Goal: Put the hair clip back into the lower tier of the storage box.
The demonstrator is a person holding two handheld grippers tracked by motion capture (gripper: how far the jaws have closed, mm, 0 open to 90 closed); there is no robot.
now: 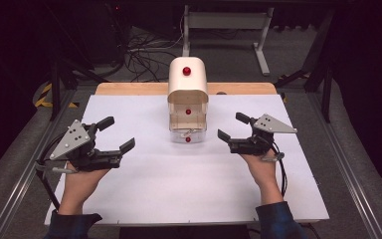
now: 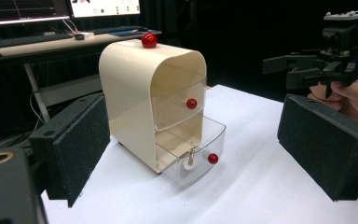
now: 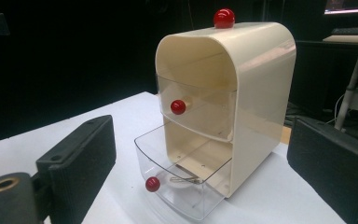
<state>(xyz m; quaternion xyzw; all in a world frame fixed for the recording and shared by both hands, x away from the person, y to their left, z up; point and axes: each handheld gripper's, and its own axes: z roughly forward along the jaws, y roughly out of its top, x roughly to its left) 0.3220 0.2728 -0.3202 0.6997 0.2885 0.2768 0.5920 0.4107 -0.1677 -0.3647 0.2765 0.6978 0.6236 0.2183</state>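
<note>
A cream cabinet [image 1: 187, 84] with a red knob on top stands at the middle back of the white table [image 1: 179, 189]. Its upper clear drawer [image 3: 196, 109] is pushed in. The lower clear drawer [image 2: 193, 151] is pulled out, and a small white and metal object [image 3: 179, 179] lies inside it. My left gripper [image 1: 115, 133] rests open at the table's left, aimed at the cabinet, nothing between its jaws. At the right, my right gripper [image 1: 233, 125] is open too and holds nothing. In the left gripper view the right gripper [image 2: 303, 70] shows far off.
A wooden board [image 1: 129, 88] edges the table's back. Behind it are desk legs [image 1: 261, 45] and cables [image 1: 144, 55] on the floor. Monitors and a keyboard sit on a desk [image 2: 51, 42] in the background. Free tabletop lies in front of the cabinet.
</note>
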